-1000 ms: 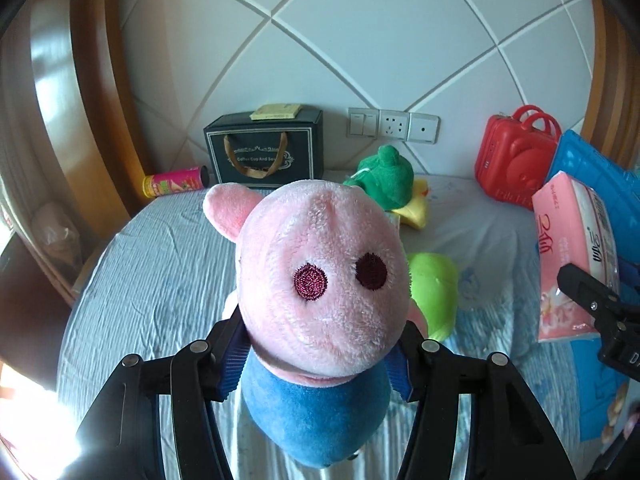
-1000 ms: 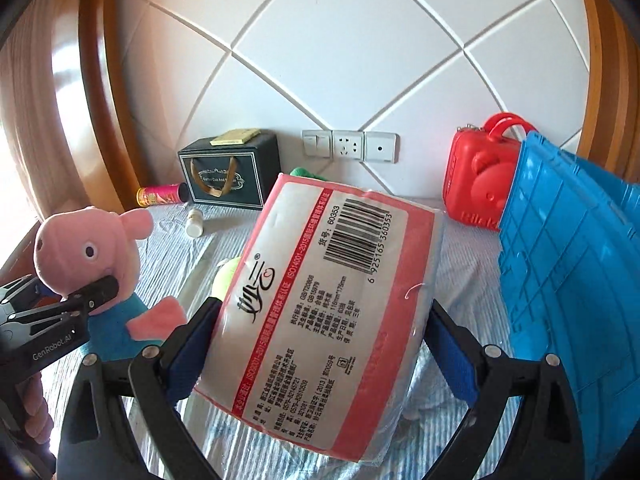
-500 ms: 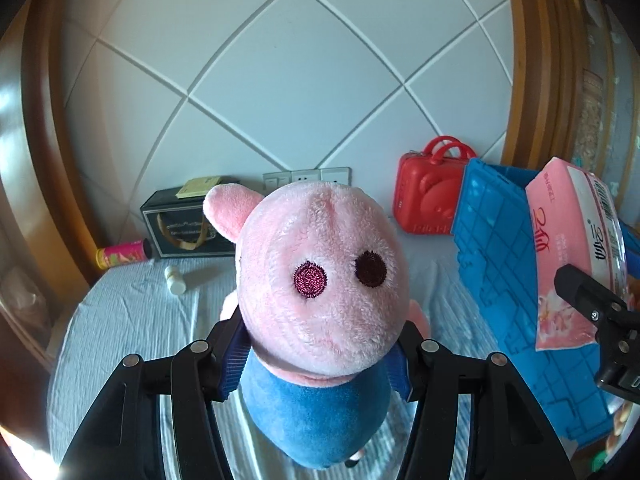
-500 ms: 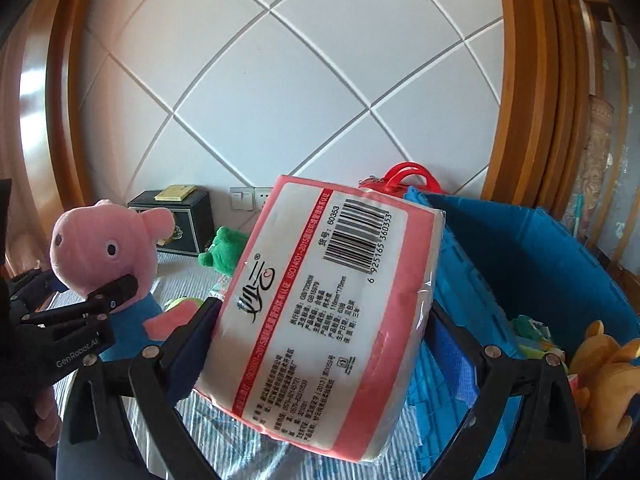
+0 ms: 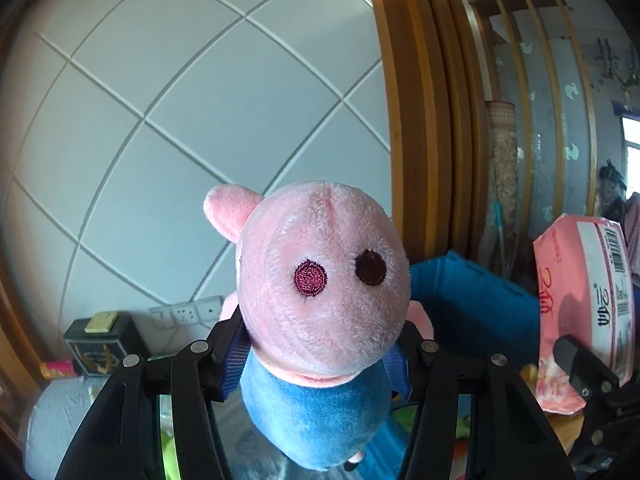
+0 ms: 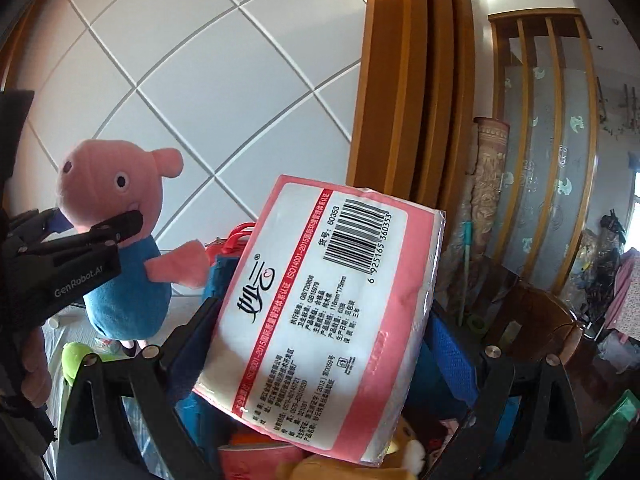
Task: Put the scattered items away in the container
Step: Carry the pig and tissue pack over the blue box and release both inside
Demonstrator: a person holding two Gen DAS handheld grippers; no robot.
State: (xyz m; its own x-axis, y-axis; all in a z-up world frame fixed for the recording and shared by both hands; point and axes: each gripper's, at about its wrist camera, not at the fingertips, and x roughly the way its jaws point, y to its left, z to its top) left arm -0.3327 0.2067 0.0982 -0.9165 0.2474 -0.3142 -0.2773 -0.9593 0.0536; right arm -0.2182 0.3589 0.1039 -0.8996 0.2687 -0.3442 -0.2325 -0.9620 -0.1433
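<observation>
Crate [image 5: 472, 304] – blue, toys inside | left hand-held gripper [image 5: 320, 354] clamps pig plush [image 5: 320, 280] | right [image 6: 316, 344] clamps tissue pack [image 6: 328, 304]

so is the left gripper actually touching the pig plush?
Touching. In the left wrist view, the left gripper has its blue pads pressed against both sides of the pig plush, clamping it below the head.

Black gripper [image 5: 322, 354], blue pads [image 5: 234, 360], silver screws

Toys [image 6: 320, 468] crowding blue bin [image 5: 472, 304]
</observation>
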